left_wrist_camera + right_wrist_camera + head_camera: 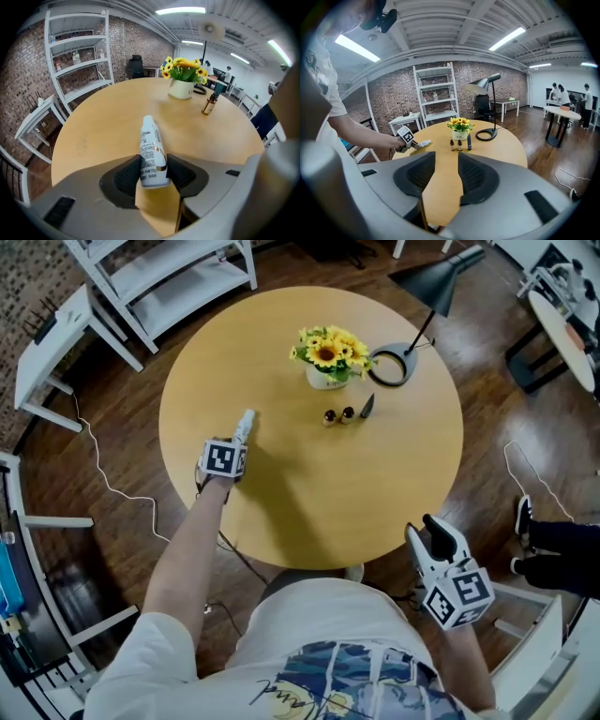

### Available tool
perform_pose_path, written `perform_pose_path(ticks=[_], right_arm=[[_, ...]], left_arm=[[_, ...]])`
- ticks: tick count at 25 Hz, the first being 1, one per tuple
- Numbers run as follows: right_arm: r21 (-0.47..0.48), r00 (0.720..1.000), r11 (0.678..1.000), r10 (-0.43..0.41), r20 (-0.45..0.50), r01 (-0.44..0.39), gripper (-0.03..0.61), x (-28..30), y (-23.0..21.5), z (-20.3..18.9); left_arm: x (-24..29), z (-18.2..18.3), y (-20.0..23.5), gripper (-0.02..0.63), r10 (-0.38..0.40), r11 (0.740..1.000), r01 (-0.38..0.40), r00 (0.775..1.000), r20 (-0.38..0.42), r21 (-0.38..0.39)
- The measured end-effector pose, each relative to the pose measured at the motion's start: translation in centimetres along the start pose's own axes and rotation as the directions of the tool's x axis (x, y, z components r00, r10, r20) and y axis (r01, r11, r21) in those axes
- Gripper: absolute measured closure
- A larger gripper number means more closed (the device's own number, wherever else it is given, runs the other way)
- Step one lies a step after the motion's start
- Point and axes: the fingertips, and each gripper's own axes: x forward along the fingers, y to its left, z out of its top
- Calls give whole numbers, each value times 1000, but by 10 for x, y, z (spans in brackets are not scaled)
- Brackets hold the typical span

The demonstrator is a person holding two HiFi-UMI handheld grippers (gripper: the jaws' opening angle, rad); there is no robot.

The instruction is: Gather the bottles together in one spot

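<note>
Danger lay mostly in the grip. The left tool [152, 171] had its two dark pads closed on the white plastic bottle with a gold band [151, 150], but only at the bottom end. Most of the bottle stuck out forward past the jaws. With such a short hold on a smooth round body, I judged that it could swing down or slide out during a quick move. Whether it rested on the worktop or hung just above it, I could not tell.

A second risk waited at the place of gathering. The two small brown glass bottles with dark caps [330, 416] and the slim dark bottle [367, 406] stood upright and close together, just beside the white pot of yellow sunflowers [326, 379]. They looked narrow and light. If the long white bottle came in low or at an angle, its free end could knock them over, and one that fell might roll on the round top.

The right tool [446, 176] had its jaws apart with nothing between them. It was held near the person's body, off the near edge, well apart from the bottles.

The round light wooden worktop [309, 493] was smooth and mostly bare. It also carried a black desk lamp with a ring-shaped base [392, 364] near the flowers. Around it were a dark wooden floor [112, 437], white metal shelves [169, 277] and a brick wall [28, 70]. In the right gripper view, some people [560, 98] stood far back at another table.
</note>
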Motion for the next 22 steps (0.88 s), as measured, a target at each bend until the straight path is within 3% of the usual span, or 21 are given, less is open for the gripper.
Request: perform_pose_path(ticks=[5, 10, 12, 15, 22], right_arm=[[4, 998, 999, 54, -8, -54, 397, 12, 5, 3], [2, 991, 992, 130, -19, -130, 397, 22, 16, 6], [-3, 986, 986, 165, -21, -165, 397, 27, 20, 6], [6, 974, 974, 225, -28, -224, 397, 34, 27, 7], [211, 912, 892, 409, -2, -400, 354, 66, 41, 23]], left_arm=[[-24, 17, -31, 430, -58, 997, 64, 992, 114, -48], [-52, 19, -69, 433, -134, 959, 186, 962, 237, -215], [-65, 21, -89, 433, -178, 930, 258, 939, 294, -263], [-90, 26, -124, 433, -248, 895, 357, 896, 368, -268], [-170, 56, -224, 433, -398, 841, 526, 761, 512, -128]])
